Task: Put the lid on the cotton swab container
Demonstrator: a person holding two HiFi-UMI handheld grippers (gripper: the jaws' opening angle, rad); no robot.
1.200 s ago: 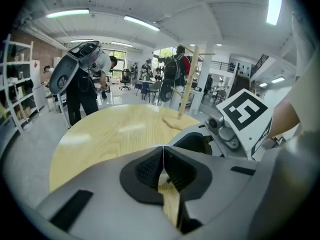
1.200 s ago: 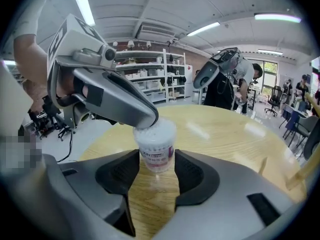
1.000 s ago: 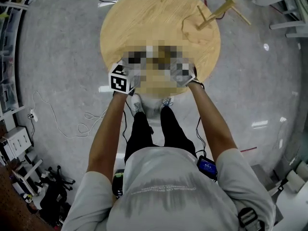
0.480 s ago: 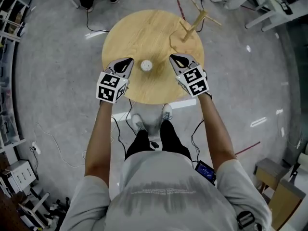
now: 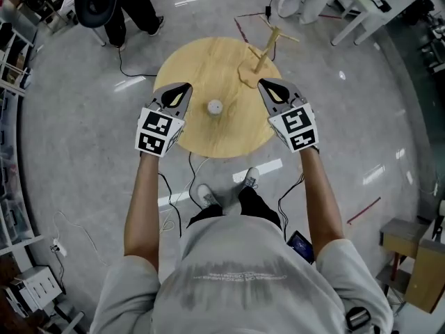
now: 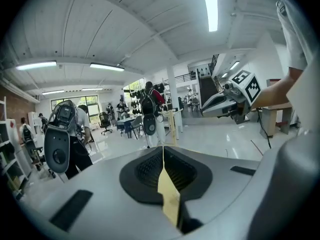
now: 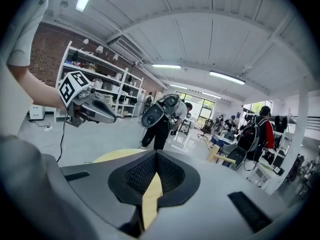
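Observation:
A small white round cotton swab container [image 5: 214, 106] stands near the middle of the round wooden table [image 5: 208, 138]. I cannot tell whether a lid is on it. My left gripper [image 5: 182, 88] hovers just left of it, shut and empty; in the left gripper view its jaws [image 6: 163, 150] meet with nothing between them. My right gripper [image 5: 265, 84] hovers to the container's right, also shut and empty, as the right gripper view [image 7: 156, 155] shows. Each gripper view shows the other gripper held level, the right one [image 6: 225, 101] and the left one [image 7: 92, 110].
A pale wooden T-shaped stand [image 5: 263, 53] rises at the table's far right edge. A person [image 5: 132, 5] stands beyond the table at the far left, and more people [image 6: 150, 115] stand farther off. Cables [image 5: 188, 179] trail on the grey floor near my feet.
The grippers, close together at the table's near edge a second ago, have spread apart and moved out over the table. The container now shows between them.

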